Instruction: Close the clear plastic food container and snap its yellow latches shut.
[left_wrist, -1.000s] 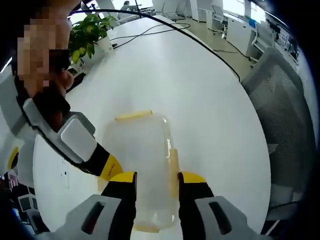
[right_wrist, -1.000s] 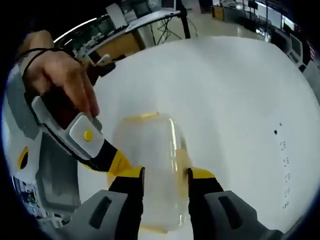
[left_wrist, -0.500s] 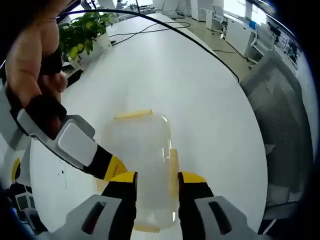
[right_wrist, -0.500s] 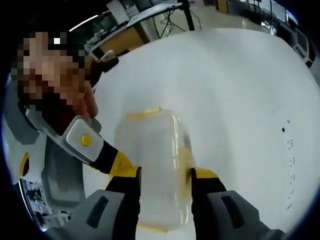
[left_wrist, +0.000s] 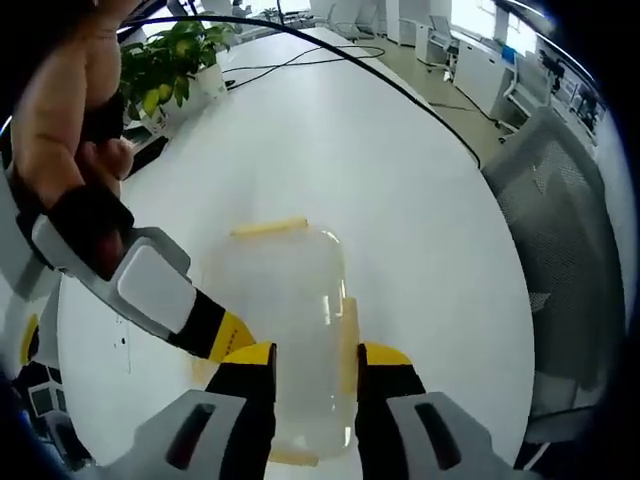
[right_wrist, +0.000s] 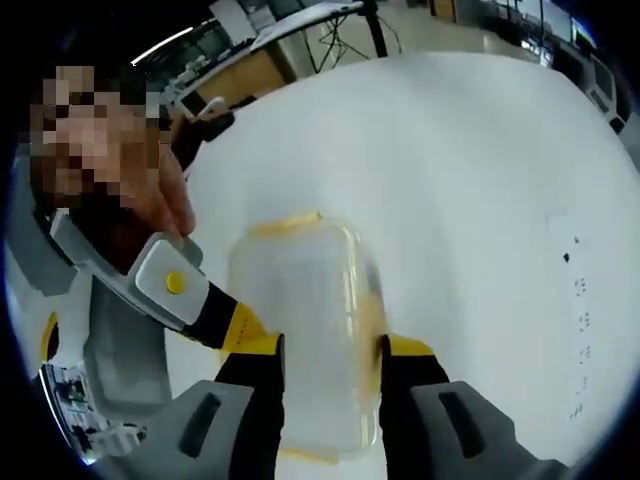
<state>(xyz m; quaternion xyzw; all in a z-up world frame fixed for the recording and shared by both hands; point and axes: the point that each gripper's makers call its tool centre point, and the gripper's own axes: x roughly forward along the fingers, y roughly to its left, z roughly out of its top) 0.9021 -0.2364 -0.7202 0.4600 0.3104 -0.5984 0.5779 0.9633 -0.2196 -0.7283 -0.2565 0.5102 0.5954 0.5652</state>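
On the white counter (left_wrist: 420, 200), the clear container (left_wrist: 285, 330) lies lengthwise straight ahead of both grippers, the left gripper (left_wrist: 312, 362) and right gripper (right_wrist: 330, 352) each with jaws narrowly astride its near end, yellow latches (left_wrist: 268, 228) flanking it.

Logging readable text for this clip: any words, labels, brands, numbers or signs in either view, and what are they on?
No text can be read in either view.
Small dark marks on the white table, at its right edge in the right gripper view: too small and blurred to read.
Clear container with yellow latches: no label visible.
Left gripper and right gripper: no readable markings.
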